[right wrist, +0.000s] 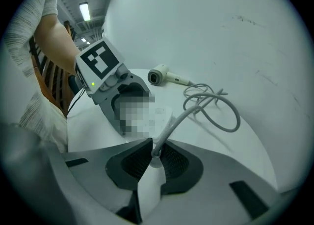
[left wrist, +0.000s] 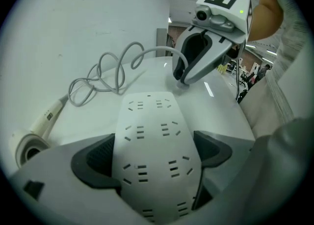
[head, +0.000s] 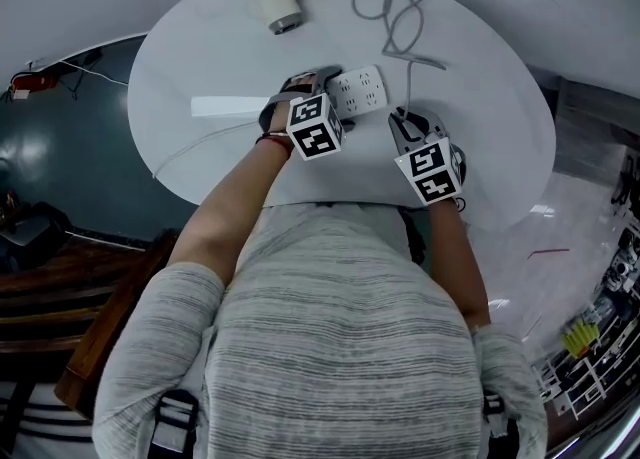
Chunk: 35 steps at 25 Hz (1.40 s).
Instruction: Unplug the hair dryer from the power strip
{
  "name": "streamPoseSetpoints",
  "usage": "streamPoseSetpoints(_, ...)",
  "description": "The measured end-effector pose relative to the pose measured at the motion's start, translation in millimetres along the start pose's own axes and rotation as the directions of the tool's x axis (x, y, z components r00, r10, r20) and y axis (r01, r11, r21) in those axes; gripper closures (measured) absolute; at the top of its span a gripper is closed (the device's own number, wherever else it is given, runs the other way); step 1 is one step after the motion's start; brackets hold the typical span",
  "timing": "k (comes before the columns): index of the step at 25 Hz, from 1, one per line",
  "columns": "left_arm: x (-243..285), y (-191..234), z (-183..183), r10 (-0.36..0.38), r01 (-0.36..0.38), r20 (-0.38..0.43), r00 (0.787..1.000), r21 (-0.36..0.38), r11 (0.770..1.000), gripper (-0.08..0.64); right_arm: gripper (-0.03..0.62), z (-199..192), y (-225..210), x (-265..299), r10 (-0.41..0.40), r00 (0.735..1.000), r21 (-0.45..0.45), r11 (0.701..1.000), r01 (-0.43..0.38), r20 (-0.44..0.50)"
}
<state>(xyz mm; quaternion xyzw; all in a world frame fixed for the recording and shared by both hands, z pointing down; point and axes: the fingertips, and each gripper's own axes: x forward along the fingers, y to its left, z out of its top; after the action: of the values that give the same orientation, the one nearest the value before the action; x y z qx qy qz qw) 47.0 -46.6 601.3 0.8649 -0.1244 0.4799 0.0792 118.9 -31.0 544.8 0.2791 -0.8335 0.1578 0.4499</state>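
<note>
Left forearm (head: 235,197) and right forearm (head: 462,257) reach forward, both tools pitched steeply down at the bench (head: 200,57). Left tool (head: 318,85) is clamped on the one power strip (left wrist: 154,140). Right tool (right wrist: 153,158) is clamped on the one plug (right wrist: 148,182), clear of the strip, just beside it. One hair dryer (head: 277,2) lies at the far edge, its cord (right wrist: 216,102) looped. Handle print is illegible.

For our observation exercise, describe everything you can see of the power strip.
The power strip is a flat white plastic bar with rows of socket slots; no plug sits in those that show. It lies flat on the white table, its long sides clamped between the pads of the left gripper.
</note>
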Motion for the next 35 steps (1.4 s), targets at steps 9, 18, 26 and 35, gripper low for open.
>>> streamPoseSetpoints(9,1,0,0,-0.001,0.001,-0.002,1.000,-0.004,1.000,0.069,0.529,-17,-8,12,0.013,0.998,0.017,1.000,-0.012,-0.058)
streamPoseSetpoints(18,2,0,0,-0.001,0.001,-0.004,1.000,-0.003,1.000,0.069,0.484,-16,-10,17,0.006,1.000,0.069,0.998,-0.005,-0.014)
streamPoseSetpoints(26,2,0,-2,-0.004,0.004,-0.005,1.000,-0.005,1.000,0.069,0.382,-21,-17,3,-0.027,1.000,0.201,0.979,0.027,-0.001)
streamPoseSetpoints(35,2,1,-2,-0.002,0.002,-0.007,1.000,-0.006,1.000,0.069,0.382,-14,-17,-38,-0.102,0.991,0.268,0.961,0.076,0.087)
